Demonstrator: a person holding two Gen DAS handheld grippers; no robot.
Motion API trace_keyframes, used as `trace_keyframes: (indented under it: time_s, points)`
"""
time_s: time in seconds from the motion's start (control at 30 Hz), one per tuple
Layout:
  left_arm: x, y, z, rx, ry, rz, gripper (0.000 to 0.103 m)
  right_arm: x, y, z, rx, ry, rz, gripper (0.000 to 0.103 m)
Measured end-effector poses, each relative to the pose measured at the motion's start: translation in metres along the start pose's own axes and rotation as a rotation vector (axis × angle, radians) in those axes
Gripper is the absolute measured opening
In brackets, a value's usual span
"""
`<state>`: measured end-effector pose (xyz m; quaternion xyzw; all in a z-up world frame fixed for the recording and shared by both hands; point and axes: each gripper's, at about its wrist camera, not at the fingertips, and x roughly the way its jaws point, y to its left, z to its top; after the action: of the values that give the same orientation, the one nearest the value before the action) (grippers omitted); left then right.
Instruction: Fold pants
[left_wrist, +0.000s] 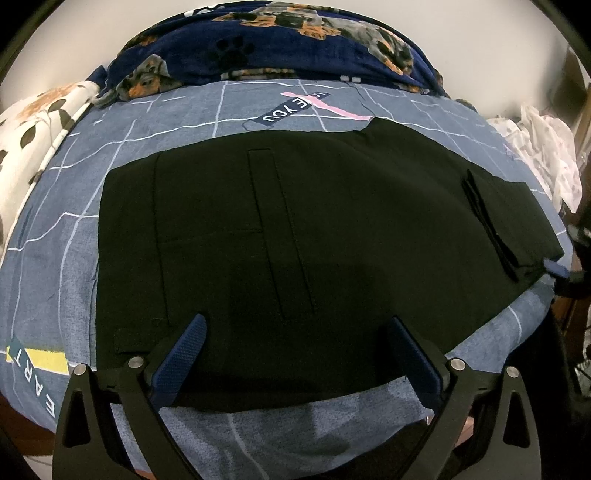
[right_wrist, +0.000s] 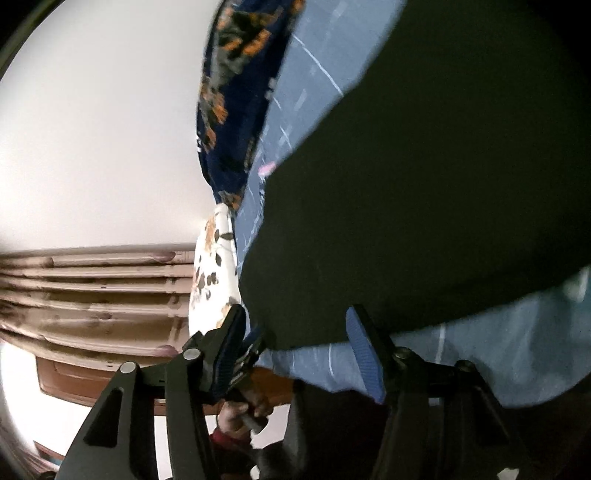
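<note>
Black pants (left_wrist: 295, 221) lie folded flat on a blue grid-pattern bedsheet (left_wrist: 55, 258), with a narrow folded strip near their right end. My left gripper (left_wrist: 298, 319) hovers open over the pants' near edge, its blue pads (left_wrist: 184, 354) spread wide with only cloth beneath them. At the pants' right end a blue tip of my right gripper (left_wrist: 556, 268) shows. In the right wrist view, which is rolled, the pants (right_wrist: 424, 184) fill the upper right. My right gripper (right_wrist: 297, 314) is open, and a corner of the pants lies between its fingers without being pinched.
A navy dog-print blanket (left_wrist: 266, 44) is bunched at the far side of the bed. A white floral pillow (left_wrist: 33, 122) lies at the left and pale crumpled cloth (left_wrist: 546, 155) at the right. A hand (right_wrist: 240, 410) and a wooden slatted frame (right_wrist: 92, 291) show beside the bed.
</note>
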<state>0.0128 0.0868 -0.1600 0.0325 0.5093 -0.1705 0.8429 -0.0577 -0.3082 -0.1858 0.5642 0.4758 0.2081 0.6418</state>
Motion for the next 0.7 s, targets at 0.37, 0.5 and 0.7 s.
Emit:
trace_keyframes:
  time_s: [0.37, 0.5, 0.7]
  points:
    - [-0.018, 0.0, 0.03, -0.184, -0.01, -0.348, 0.097, 0.004, -0.021, -0.001, 0.103, -0.009, 0.042, 0.049]
    - [-0.009, -0.037, 0.055, -0.14, 0.049, -0.494, 0.097, 0.0, -0.029, -0.003, 0.14, -0.027, 0.073, 0.049]
    - [0.024, -0.083, 0.08, -0.162, 0.147, -0.706, 0.097, -0.007, -0.027, -0.005, 0.153, -0.043, 0.121, 0.049]
